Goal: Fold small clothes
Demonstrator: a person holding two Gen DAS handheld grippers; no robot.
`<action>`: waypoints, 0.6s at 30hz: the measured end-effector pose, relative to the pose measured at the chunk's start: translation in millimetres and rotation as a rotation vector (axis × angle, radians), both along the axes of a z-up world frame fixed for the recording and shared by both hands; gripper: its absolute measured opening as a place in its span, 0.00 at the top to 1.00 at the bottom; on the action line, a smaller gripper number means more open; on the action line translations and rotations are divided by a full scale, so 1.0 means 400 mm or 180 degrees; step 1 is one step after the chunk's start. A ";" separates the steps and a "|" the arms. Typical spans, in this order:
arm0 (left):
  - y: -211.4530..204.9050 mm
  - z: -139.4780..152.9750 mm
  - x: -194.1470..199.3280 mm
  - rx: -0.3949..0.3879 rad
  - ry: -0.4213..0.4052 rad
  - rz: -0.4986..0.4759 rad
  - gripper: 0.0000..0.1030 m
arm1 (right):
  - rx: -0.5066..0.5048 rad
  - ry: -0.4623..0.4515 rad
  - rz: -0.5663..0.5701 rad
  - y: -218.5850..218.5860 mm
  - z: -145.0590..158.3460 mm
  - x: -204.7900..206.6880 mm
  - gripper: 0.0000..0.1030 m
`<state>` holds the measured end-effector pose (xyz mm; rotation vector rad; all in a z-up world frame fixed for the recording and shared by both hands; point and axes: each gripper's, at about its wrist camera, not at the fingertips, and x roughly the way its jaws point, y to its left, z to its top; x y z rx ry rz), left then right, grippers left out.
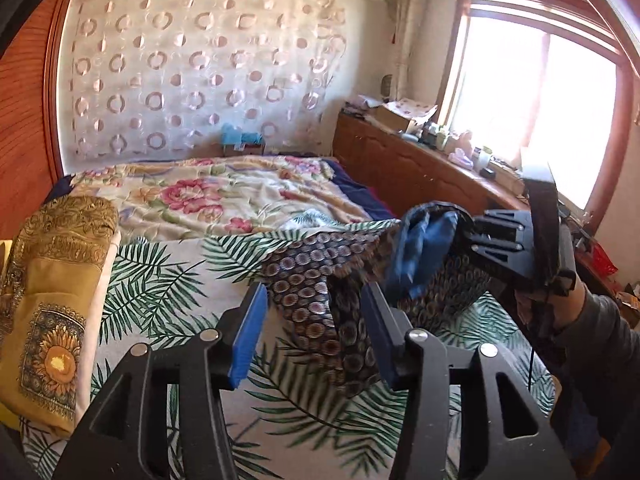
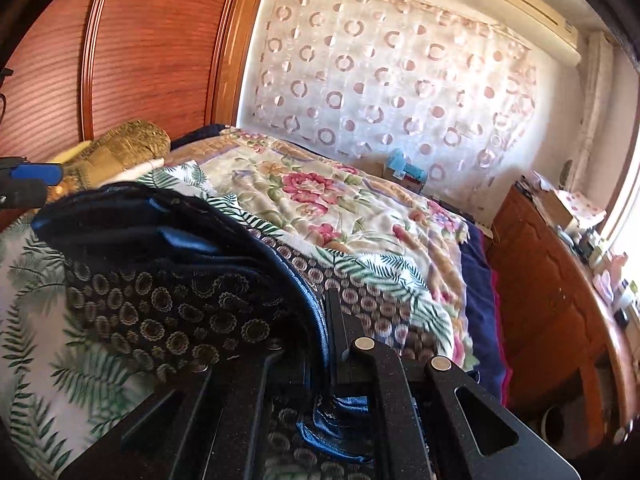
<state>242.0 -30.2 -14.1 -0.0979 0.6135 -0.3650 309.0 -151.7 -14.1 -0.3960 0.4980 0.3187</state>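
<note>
A small dark garment (image 1: pixel 320 280) with a ring pattern and blue lining hangs above the palm-leaf sheet (image 1: pixel 160 280). My right gripper (image 1: pixel 460 236) is shut on its blue-lined edge and holds it up at the right of the left wrist view. In the right wrist view the garment (image 2: pixel 160 300) drapes over my right gripper (image 2: pixel 320 320), whose jaws pinch the cloth. My left gripper (image 1: pixel 312 328) is open, its blue pads (image 1: pixel 248 340) on either side of the garment's hanging lower part, not closed on it. A left fingertip also shows in the right wrist view (image 2: pixel 36 172).
A folded yellow sunflower cloth (image 1: pixel 56 300) lies at the left on the bed. A floral blanket (image 1: pixel 224 196) covers the far bed. A wooden cabinet (image 1: pixel 412 164) with clutter stands at the right under the window. A wooden wardrobe (image 2: pixel 140 40) stands at the left.
</note>
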 end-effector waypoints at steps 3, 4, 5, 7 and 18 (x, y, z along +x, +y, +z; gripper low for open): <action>-0.004 -0.032 0.048 0.0048 0.0132 -0.0012 0.51 | -0.0123 -0.0011 0.0018 0.008 -0.010 0.045 0.95; -0.009 -0.038 0.054 0.0060 0.0150 -0.0019 0.51 | -0.0160 0.0001 0.0010 0.010 -0.026 0.054 0.95; -0.014 -0.048 0.068 0.0073 0.0185 -0.0031 0.51 | -0.0176 0.0030 -0.0004 0.009 -0.030 0.071 0.95; -0.020 -0.058 0.084 0.0084 0.0228 -0.0045 0.50 | -0.0135 0.0128 -0.0042 0.007 -0.043 0.109 0.95; -0.058 -0.097 0.151 0.0246 0.0393 -0.0111 0.48 | 0.0956 0.0605 -0.0104 -0.085 0.011 0.192 0.42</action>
